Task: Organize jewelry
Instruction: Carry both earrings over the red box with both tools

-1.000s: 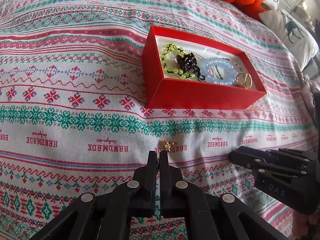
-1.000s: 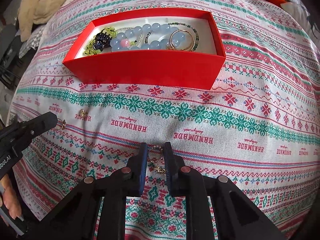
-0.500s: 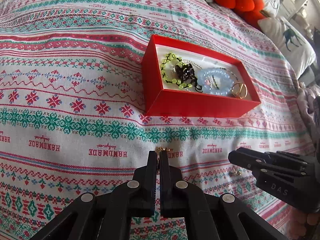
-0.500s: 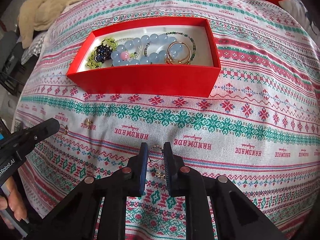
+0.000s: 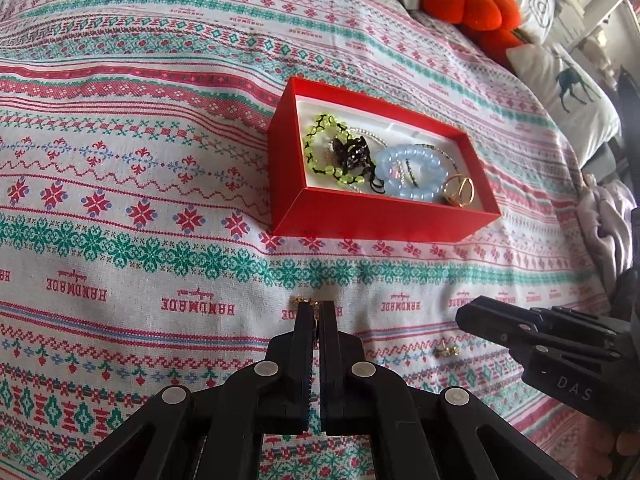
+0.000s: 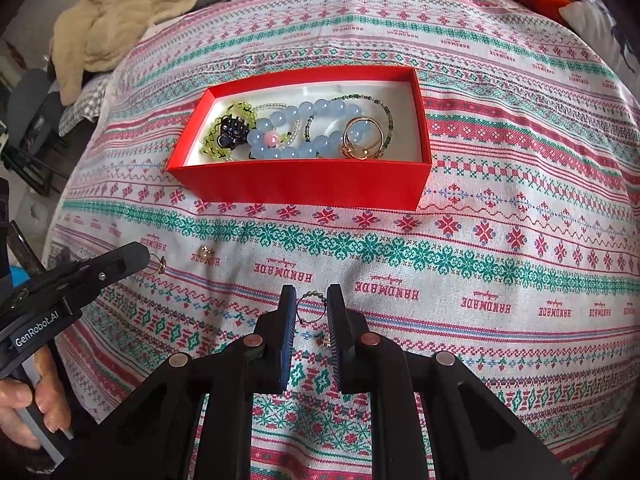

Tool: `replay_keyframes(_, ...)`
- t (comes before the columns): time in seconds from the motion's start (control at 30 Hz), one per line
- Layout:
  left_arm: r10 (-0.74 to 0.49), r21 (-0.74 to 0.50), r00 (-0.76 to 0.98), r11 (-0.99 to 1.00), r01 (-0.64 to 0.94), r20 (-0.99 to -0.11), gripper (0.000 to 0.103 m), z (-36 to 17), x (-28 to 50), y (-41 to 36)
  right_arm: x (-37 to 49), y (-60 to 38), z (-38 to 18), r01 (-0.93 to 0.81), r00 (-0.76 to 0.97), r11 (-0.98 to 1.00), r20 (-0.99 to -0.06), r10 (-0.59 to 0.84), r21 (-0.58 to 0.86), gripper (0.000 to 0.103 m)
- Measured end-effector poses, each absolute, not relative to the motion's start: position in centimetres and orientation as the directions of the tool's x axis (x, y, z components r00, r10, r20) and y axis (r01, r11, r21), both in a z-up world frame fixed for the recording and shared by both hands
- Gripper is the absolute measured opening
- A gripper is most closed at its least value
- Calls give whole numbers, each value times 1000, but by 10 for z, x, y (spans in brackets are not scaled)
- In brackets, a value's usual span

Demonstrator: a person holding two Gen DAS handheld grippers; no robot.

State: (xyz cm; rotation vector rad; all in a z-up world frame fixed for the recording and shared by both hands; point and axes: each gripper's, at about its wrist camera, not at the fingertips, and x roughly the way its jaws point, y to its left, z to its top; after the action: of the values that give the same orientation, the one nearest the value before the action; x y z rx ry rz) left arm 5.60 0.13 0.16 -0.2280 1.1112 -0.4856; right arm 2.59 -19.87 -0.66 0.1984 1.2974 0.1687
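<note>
Right gripper (image 6: 312, 304) pinched on beaded hoop earring (image 6: 311, 307); red box (image 6: 304, 184) straight ahead. Left gripper (image 5: 316, 312) shut, possibly nipping gold earring (image 5: 306, 301).

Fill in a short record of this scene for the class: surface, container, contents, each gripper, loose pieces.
surface: patterned bedspread
container: red box, open, no lid seen
contents: blue bead bracelet, green bead bracelet, gold rings
right gripper: jaws shut on a thin beaded ring
left gripper: jaws shut on a small gold piece
loose pieces: small gold earring on the bedspread
</note>
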Motion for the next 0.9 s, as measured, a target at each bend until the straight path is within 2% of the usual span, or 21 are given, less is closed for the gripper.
replay_keyframes(0.6,-487,-376,399,867,327,-777,0,35,77,-35,37,-230,30,2,345,950,-892,291,311,16)
replay_keyframes(0.9,-494,-388,418,866,316,-762,0,33,103,-51,58,-242,31,47,375,942,-880,292,333,17)
